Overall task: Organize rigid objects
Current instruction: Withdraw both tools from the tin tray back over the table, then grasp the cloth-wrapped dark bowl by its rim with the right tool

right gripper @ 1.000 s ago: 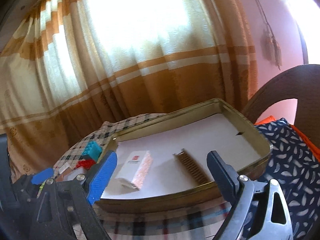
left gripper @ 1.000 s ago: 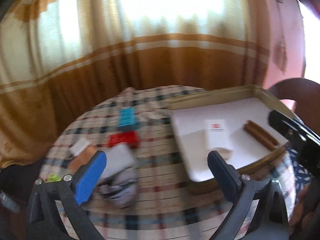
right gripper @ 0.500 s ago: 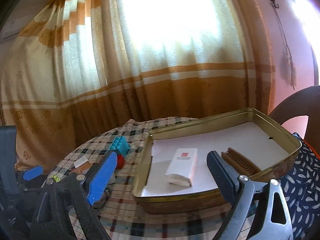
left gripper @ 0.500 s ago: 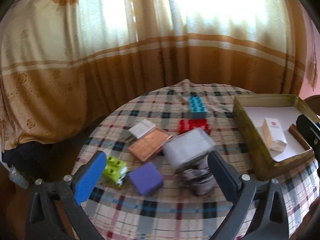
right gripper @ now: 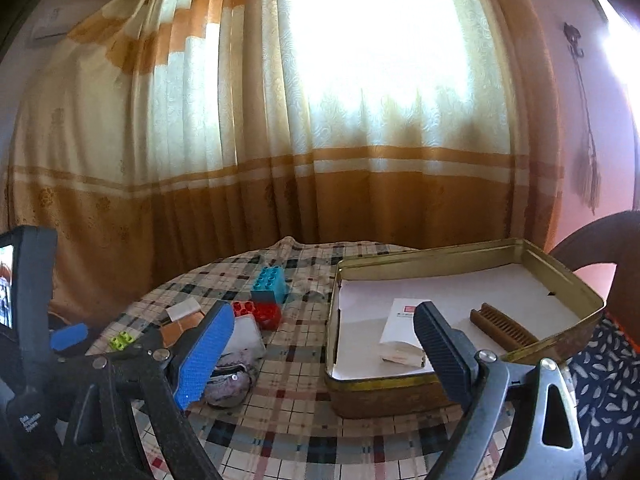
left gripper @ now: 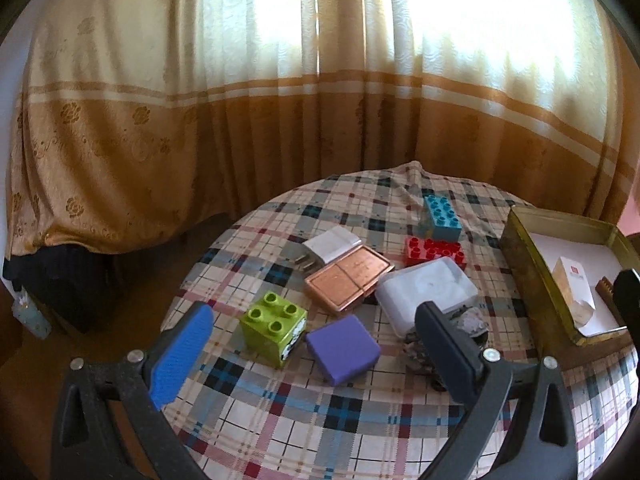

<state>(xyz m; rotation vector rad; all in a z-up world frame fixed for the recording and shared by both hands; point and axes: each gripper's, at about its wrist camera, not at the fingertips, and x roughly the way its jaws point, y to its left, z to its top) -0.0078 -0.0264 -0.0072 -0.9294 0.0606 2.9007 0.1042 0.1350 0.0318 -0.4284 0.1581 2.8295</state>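
studded green brick (left gripper: 273,329), plaid tablecloth (left gripper: 280,420)

The left gripper (left gripper: 316,344) hangs tilted downward with its jaws spread wide, a blue pad on one finger and a dark ribbed pad on the other; nothing sits between them. The right gripper (right gripper: 324,344) points more nearly level, its jaws likewise standing far apart and gripping nothing. In the right wrist view the left gripper (right gripper: 68,338) shows at the left edge, only its blue pad tip clear
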